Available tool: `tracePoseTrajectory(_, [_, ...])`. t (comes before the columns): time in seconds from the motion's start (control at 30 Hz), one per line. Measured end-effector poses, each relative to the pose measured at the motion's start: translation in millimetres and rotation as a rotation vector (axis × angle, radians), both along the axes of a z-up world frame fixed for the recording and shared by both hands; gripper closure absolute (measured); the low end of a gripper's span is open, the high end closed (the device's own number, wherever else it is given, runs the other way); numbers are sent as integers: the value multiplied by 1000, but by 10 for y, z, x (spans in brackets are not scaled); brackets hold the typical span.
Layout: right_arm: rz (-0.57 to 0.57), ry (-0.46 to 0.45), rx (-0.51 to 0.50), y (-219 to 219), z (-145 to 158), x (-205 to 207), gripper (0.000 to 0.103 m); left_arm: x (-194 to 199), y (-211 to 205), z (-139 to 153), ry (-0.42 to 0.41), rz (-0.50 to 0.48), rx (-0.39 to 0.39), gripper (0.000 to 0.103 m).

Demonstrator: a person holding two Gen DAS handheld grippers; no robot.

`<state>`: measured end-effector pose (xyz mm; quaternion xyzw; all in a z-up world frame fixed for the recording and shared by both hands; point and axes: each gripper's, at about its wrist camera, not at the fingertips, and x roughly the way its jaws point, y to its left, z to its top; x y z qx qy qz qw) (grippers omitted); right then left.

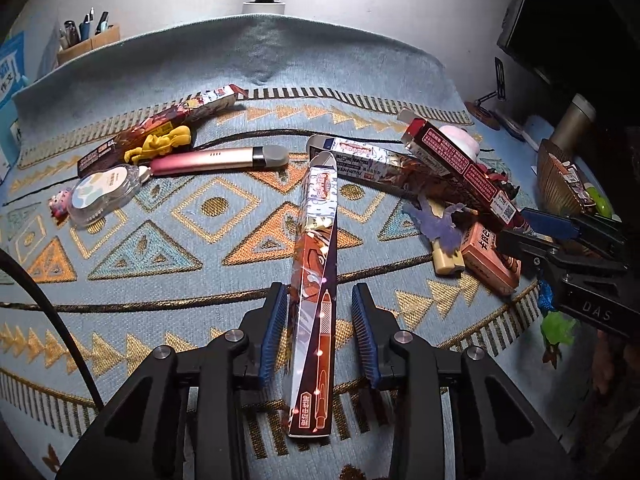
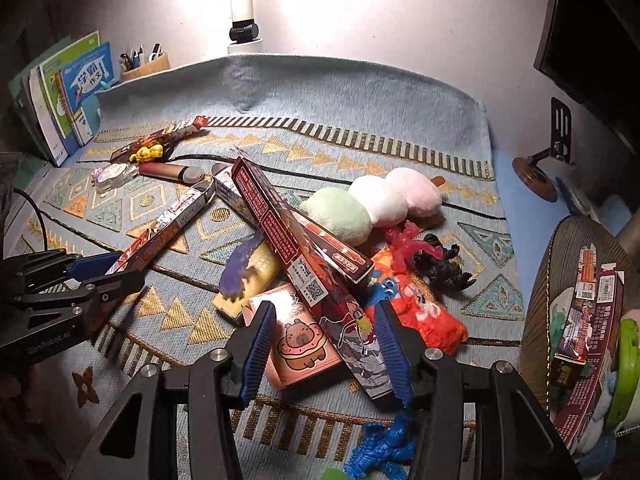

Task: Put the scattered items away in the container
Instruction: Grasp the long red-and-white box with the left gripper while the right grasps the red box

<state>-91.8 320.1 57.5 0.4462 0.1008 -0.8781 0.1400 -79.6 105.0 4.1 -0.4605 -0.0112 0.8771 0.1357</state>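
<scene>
Several pen boxes and toys lie scattered over a blue patterned cloth (image 1: 120, 280) on the desk, a lamp (image 2: 244, 20) at the far wall. The left tool (image 1: 320, 332) gapes around a long pen box (image 1: 316, 280), not clamping. The right tool (image 2: 324, 344) stands open over a dark red pen box (image 2: 304, 248). The ribbed container (image 2: 560, 280) sits right.

A white desk lamp (image 2: 245, 12) lights the pale wall (image 2: 360, 8). A patterned blue cloth (image 2: 360, 92) covers the desk; books (image 2: 68, 92) lean left.
</scene>
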Motion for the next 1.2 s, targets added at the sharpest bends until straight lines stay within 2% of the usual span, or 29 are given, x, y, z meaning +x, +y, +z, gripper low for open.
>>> tracePoseTrajectory(0.03, [-4, -4, 8, -8, -3, -6, 77, -10, 48, 6, 13, 1, -21, 72])
tracePoseTrajectory(0.13, [-3, -30, -8, -4, -17, 12, 83, -51, 134, -19, 51, -1, -61, 72])
tracePoseTrajectory(0.17, [-4, -29, -9, -12, -12, 37, 84, -52, 145, -18, 56, 0, -71, 76])
tracePoseTrajectory(0.2, [-9, -21, -13, -16, 6, 74, 84, -55, 148, -14, 59, 7, -82, 84])
tracePoseTrajectory(0.23, [-16, -18, -32, -12, 34, 120, 84, -46, 120, -7, 58, 11, -76, 85])
tracePoseTrajectory(0.3, [-25, -16, -113, 31, 127, 244, 85, -9, 4, 16, 36, 18, -15, 87])
tracePoseTrajectory(0.47, [6, -27, -247, -30, 301, 745, 86, 282, -290, 123, 35, 33, 11, 87])
tracePoseTrajectory(0.57, [50, -74, -314, -150, 265, 1056, 86, 484, -422, 133, 19, 40, 4, 87])
tracePoseTrajectory(0.67, [43, -122, -325, -276, 113, 1265, 86, 684, -478, 92, 14, 31, 14, 87])
tracePoseTrajectory(0.73, [39, -115, -292, -361, 10, 1340, 86, 773, -483, 99, 56, 24, -7, 87])
tracePoseTrajectory(0.8, [20, -113, -249, -445, -102, 1362, 85, 778, -479, 66, 57, 29, -49, 81])
tracePoseTrajectory(0.83, [10, -136, -230, -482, -155, 1352, 84, 772, -481, 49, 39, 24, -45, 74])
tracePoseTrajectory(0.9, [4, -175, -233, -503, -214, 1327, 77, 768, -525, 10, -2, 24, -21, 74])
tracePoseTrajectory(0.97, [-4, -172, -261, -493, -207, 1334, 64, 799, -550, 12, 4, 29, -10, 73])
tracePoseTrajectory(1.07, [-17, -141, -264, -494, -159, 1329, 63, 826, -543, 3, 12, 28, -14, 73])
tracePoseTrajectory(1.2, [-36, -114, -261, -502, -142, 1241, 63, 846, -468, -9, 43, 14, -70, 72])
